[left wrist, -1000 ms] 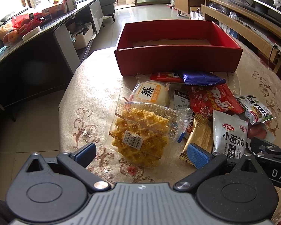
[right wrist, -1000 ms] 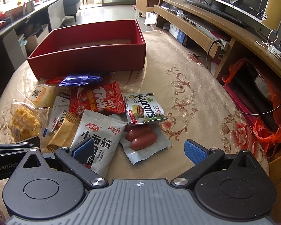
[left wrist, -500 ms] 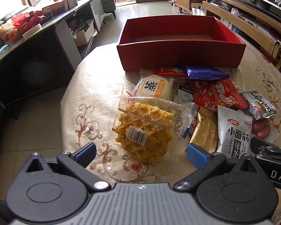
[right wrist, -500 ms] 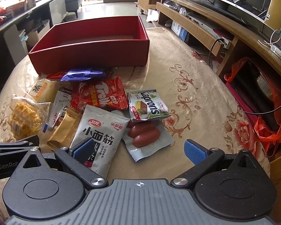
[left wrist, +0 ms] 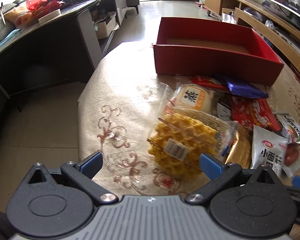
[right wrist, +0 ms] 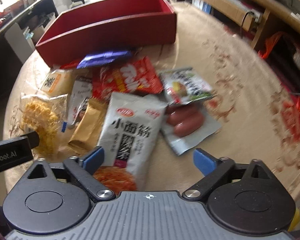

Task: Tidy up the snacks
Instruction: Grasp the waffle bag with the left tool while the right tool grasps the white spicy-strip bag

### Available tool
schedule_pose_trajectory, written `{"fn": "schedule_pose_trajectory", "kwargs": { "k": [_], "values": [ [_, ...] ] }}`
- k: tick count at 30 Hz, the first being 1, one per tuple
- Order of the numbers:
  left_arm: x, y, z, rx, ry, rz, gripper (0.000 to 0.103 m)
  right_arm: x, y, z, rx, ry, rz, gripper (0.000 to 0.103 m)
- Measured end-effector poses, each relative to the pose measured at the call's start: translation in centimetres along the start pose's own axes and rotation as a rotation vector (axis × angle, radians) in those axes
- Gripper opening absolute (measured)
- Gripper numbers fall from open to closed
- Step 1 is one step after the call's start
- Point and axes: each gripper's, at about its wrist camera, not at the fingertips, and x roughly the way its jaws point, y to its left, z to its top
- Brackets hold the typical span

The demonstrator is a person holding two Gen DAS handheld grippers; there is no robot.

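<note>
An empty red box (left wrist: pixel 216 60) stands at the far side of the table; it also shows in the right wrist view (right wrist: pixel 110 28). Snack packs lie in a heap in front of it: a waffle bag (left wrist: pixel 182 142), a white bun pack (left wrist: pixel 194 98), a red Trolli bag (right wrist: pixel 128 78), a grey noodle-snack pouch (right wrist: pixel 130 132), a sausage pack (right wrist: pixel 186 124), a green wafer pack (right wrist: pixel 186 86) and a blue wrapper (right wrist: pixel 104 58). My left gripper (left wrist: pixel 150 163) is open, just short of the waffle bag. My right gripper (right wrist: pixel 148 159) is open over the grey pouch's near end.
The table (left wrist: pixel 118 104) has a beige floral cloth and a near-left edge dropping to the tiled floor. A dark counter (left wrist: pixel 40 40) stands to the left. A wooden TV bench (right wrist: pixel 250 8) runs along the right.
Both grippers have moved forward and lower toward the snack heap. The left view has swung left; the right view has closed in on the grey pouch. Jaws stay open.
</note>
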Motion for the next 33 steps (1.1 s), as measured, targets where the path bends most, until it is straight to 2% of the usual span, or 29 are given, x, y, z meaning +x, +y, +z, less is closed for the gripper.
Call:
{"fn": "schedule_pose_trajectory", "kwargs": {
  "k": [4,7,11,16,24,28,33],
  "values": [
    [0.5,0.8,0.4,-0.019,0.01,0.009,0.1,0.9,1.2,-0.1,-0.032,0.034,0.022,0.088],
    [0.8,1.4,0.9,-0.025,0.015,-0.015,0.1,1.0,1.2,-0.2,-0.046,0.051,0.038,0.083],
    [1.0,0.6,0.7,0.013,0.006,-0.021,0.1,0.4,0.7,-0.4,-0.078,0.035,0.054,0.061],
    [1.4,-0.7,0.7,0.05,0.003,-0.035,0.101,-0.8,-0.8,-0.5,-0.067,0.037,0.098,0.049],
    [2.8,-2.1,1.1,0.093,-0.01,-0.096,0.102,-0.4,-2.0,-0.3,-0.058,0.051,0.117,0.048],
    [2.9,-2.2,1.0,0.055,0.001,-0.109,0.102,-0.3,-2.3,-0.5,-0.054,0.06,0.12,0.054],
    [2.7,-3.7,0.5,0.162,-0.044,-0.088,0.102,-0.2,-1.8,-0.5,-0.081,0.065,0.119,0.059]
  ]
}}
